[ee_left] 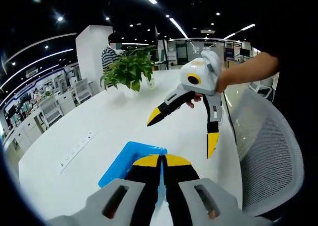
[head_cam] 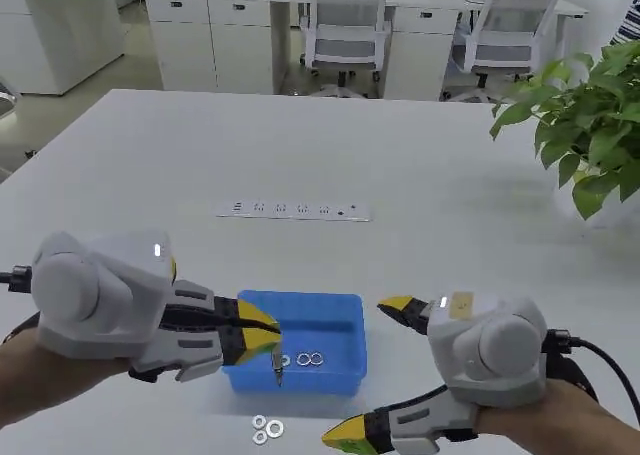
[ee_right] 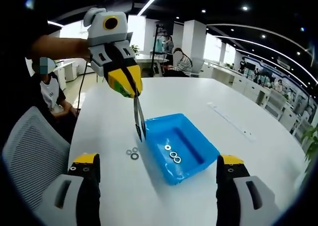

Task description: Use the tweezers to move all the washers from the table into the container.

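Note:
A blue container (head_cam: 335,320) sits on the white table, with three washers (head_cam: 305,359) lying in it. Three more washers (head_cam: 266,430) lie on the table just in front of it. My left gripper (head_cam: 262,330) is shut on metal tweezers (head_cam: 277,367), whose tips hang over the container's front left part; I see no washer in them. My right gripper (head_cam: 365,370) stands open to the right of the container, holding nothing. In the right gripper view, the tweezers (ee_right: 139,117) point down between the loose washers (ee_right: 132,153) and the container (ee_right: 196,154).
A power strip (head_cam: 293,210) is set into the table further back. A leafy plant (head_cam: 590,125) stands at the right edge. Office chairs (head_cam: 345,30) and cabinets are behind the table. A mesh chair (ee_left: 268,151) stands at the near side, and seated people (ee_right: 49,94) are beyond it.

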